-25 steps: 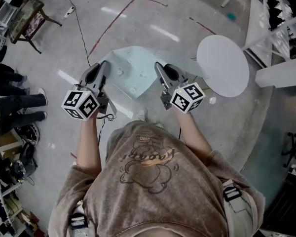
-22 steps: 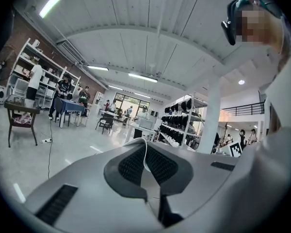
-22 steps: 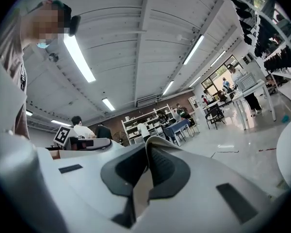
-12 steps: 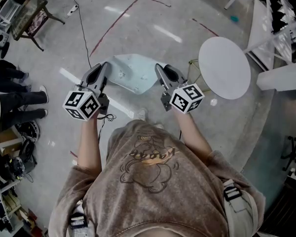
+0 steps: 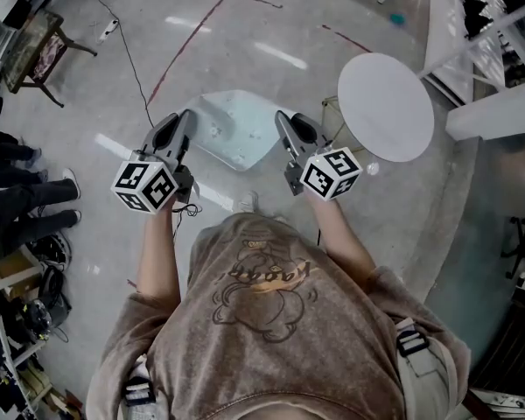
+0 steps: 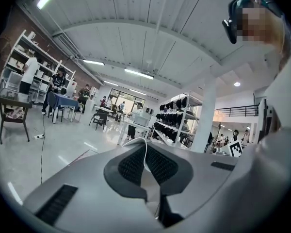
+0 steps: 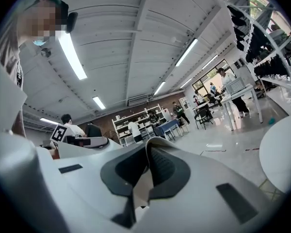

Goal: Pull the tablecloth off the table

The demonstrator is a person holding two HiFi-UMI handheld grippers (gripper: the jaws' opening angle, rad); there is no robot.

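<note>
Holding the pale blue, dotted fabric tablecloth (image 5: pixel 232 128) spread between them, the left claw (image 5: pixel 182 122) and the right claw (image 5: pixel 284 122) are each pinched tight on one edge of it. It hangs above the grey floor (image 5: pixel 271 24), apart from the bare round white surface (image 5: pixel 385 108) at the far right. The pull looks finished; the next move is probably to lower the cloth or set it aside.

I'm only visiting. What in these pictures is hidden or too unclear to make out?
- Head view: the table's legs are mostly hidden under its round top.
- Head view: whether the tablecloth touches the floor can't be told from above.
- Left gripper view: the left claw hides all but the tablecloth's pinched edge.
- Right gripper view: the picture's edge cuts off most of the table, and the right claw hides most of the tablecloth.
</note>
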